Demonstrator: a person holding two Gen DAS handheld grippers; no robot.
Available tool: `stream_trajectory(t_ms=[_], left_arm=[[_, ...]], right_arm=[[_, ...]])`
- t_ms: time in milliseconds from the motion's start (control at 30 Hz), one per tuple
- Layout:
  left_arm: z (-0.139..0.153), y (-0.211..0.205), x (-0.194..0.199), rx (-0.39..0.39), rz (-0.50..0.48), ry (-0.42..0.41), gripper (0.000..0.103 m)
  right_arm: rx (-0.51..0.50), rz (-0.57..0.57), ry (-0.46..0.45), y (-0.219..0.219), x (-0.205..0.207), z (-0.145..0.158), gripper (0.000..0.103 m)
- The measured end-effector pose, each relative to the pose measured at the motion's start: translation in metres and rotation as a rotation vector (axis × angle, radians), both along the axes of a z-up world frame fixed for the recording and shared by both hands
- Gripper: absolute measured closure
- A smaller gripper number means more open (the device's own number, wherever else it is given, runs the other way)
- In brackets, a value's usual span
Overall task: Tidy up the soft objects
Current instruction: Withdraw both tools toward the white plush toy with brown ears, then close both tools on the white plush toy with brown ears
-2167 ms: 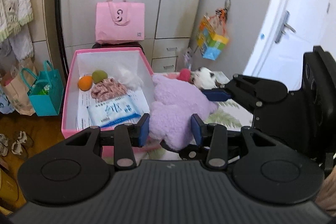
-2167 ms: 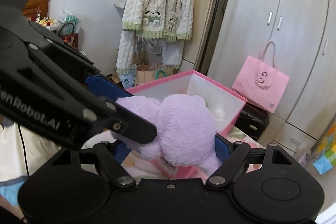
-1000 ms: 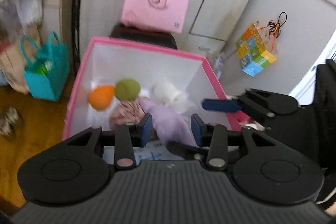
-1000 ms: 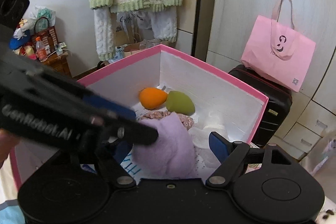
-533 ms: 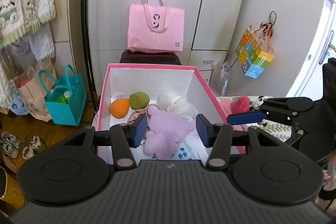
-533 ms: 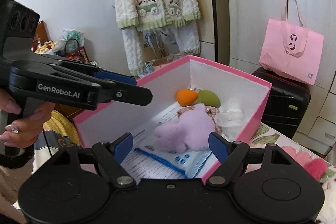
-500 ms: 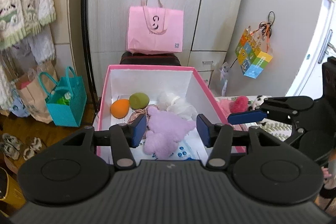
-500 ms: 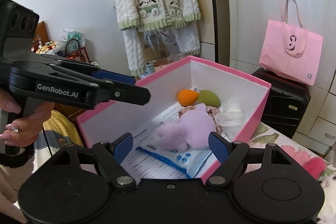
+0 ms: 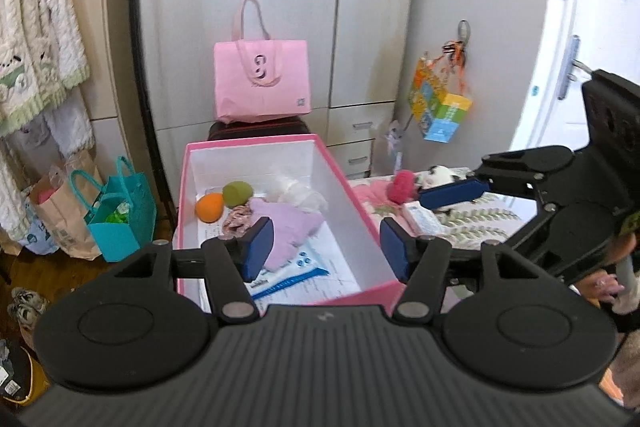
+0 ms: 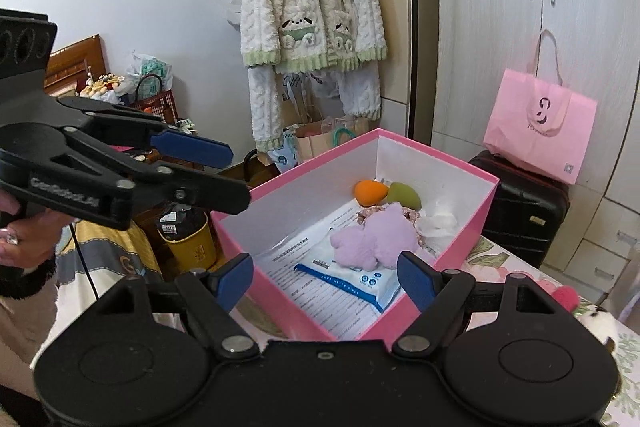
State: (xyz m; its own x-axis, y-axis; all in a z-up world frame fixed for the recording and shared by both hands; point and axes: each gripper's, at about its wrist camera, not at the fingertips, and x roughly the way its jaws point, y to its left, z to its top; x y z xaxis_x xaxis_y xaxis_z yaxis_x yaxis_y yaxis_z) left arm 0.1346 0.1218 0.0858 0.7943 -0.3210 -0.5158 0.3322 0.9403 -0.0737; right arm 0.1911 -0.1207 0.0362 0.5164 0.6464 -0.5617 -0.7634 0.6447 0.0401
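A pink box [image 9: 362,215] [image 10: 276,301] with white inside stands on the table edge. In it lie a purple plush toy [image 9: 290,233] [image 10: 374,237], an orange sponge [image 9: 209,207] [image 10: 370,191], a green sponge [image 9: 237,193] [image 10: 404,195], a patterned cloth [image 9: 236,219], a white fluffy item [image 9: 298,193] [image 10: 436,221] and a wipes pack [image 9: 290,273] [image 10: 352,285]. My left gripper [image 9: 326,253] is open and empty above the box's near end. My right gripper [image 10: 326,277] is open and empty over the box's near corner. A red plush [image 9: 404,185] and a black-and-white plush [image 9: 438,173] lie on the table.
A pink tote [image 9: 260,83] [image 10: 540,127] sits on a black suitcase [image 10: 520,211] behind the box, before grey wardrobes. A teal bag [image 9: 120,215] and paper bag [image 9: 56,207] stand on the floor at left. A knitted cardigan [image 10: 312,3] hangs on the wall.
Both grippers carried the purple plush over the box, let it go inside, opened wide and drew back. In the last half second both pulled a little further away.
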Motion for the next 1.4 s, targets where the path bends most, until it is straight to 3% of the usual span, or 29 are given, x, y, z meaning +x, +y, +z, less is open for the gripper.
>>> stream_trajectory(t_ms=[300,500,633,1033,1400], left_arm=[[0.003,-0.021,-0.038,0.037,-0.069,0.0,0.043],[-0.003,-0.045,-0.049,0.058,-0.128,0.009,0.043],[-0.015,-0.063,-0.052,0.089,-0.182,0.044,0.043],[-0.039,-0.128,-0.031,0.089,-0.315,0.095,0.043],[-0.071,-0.179,0.016,0.046,-0.316,0.103,0.043]], right_arm=[[-0.01,0.003,-0.043,-0.023,-0.04,0.01,0.02],[0.013,-0.052,-0.056,-0.07,-0.063,0.008,0.02],[0.036,-0.105,-0.021,-0.104,-0.07,-0.008,0.02],[0.103,-0.245,-0.013,-0.177,-0.064,-0.04,0.02],[0.04,-0.288,-0.082,-0.197,-0.032,-0.081,0.019]])
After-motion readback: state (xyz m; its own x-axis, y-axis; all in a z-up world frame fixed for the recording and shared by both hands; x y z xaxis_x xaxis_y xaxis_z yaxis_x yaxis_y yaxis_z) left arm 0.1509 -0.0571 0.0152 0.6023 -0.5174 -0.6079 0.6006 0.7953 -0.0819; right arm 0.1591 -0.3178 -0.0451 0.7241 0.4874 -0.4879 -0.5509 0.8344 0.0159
